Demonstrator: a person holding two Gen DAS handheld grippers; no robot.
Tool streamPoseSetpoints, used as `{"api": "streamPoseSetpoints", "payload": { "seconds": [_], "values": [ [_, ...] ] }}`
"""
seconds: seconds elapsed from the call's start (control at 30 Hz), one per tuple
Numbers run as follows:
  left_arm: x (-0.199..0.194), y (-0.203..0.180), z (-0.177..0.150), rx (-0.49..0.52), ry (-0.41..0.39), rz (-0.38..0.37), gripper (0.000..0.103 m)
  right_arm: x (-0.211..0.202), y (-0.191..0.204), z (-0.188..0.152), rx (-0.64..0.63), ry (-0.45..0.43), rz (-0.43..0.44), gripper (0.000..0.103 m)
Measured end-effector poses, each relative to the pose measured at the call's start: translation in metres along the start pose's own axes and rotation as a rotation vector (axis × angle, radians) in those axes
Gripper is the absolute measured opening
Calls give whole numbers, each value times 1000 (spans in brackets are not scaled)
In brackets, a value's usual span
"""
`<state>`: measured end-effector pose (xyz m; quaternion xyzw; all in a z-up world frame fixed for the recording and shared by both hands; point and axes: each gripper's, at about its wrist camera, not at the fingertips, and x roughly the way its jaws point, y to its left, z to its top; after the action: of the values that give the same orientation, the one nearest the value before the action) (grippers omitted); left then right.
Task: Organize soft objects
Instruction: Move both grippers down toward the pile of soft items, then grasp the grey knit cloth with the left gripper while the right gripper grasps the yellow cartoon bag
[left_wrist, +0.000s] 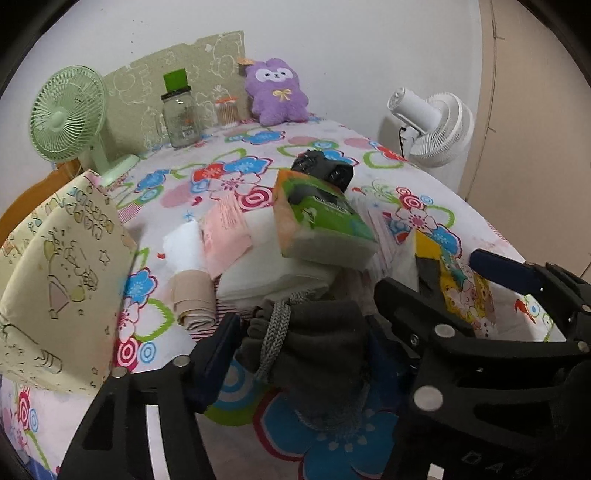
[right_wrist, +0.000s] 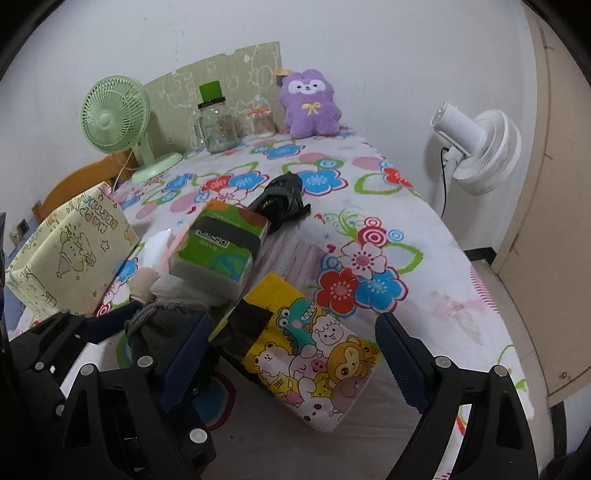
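Nearest us: left gripper (left_wrist: 295, 354) with fingers pinching a dark grey knit pouch (left_wrist: 321, 354), near-centre over the floral cloth (left_wrist: 332, 443). Pouch's long axis runs near-to-far; its grey drawstring (left_wrist: 275, 332) end points far, toward the pile.

Right gripper (right_wrist: 295, 354) has its fingers spread wide, either side of the yellow cartoon tissue pack (right_wrist: 314, 354); we can't tell if they touch it. That pack's long axis runs far-left to near-right.

Only the right wrist view shows the cartoon pack whole; the left wrist view cuts it off behind the left gripper's right finger. Only the left wrist view shows the pink packet (left_wrist: 225, 229) and beige roll (left_wrist: 194, 299) clearly.

Green tissue pack (left_wrist: 321, 221) sits tilted on top of the pile, black bag (right_wrist: 280, 201) behind it. Cream fabric bin (left_wrist: 62, 280) left. Purple plush (left_wrist: 277, 92), green fan (left_wrist: 66, 114), jar (left_wrist: 181, 114) far; white fan (right_wrist: 476, 147) right.
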<state>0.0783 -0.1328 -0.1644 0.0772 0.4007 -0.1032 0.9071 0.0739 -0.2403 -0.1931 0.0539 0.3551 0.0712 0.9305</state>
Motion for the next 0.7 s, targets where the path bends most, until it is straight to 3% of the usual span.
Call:
{"api": "streamPoseSetpoints", "payload": {
  "seconds": [0.1, 0.17, 0.47, 0.7],
  "values": [
    [2, 0, 2, 2, -1, -3, 66, 2, 0, 0, 6, 4, 1, 86],
    [3, 0, 2, 6, 1, -2, 65, 2, 2, 0, 1, 7, 14, 74],
    [3, 0, 4, 14, -1, -11, 64, 3, 8, 2, -8, 19, 27, 61],
    [-6, 1, 9, 10, -20, -14, 64, -1, 9, 7, -3, 14, 26, 57]
  ]
}}
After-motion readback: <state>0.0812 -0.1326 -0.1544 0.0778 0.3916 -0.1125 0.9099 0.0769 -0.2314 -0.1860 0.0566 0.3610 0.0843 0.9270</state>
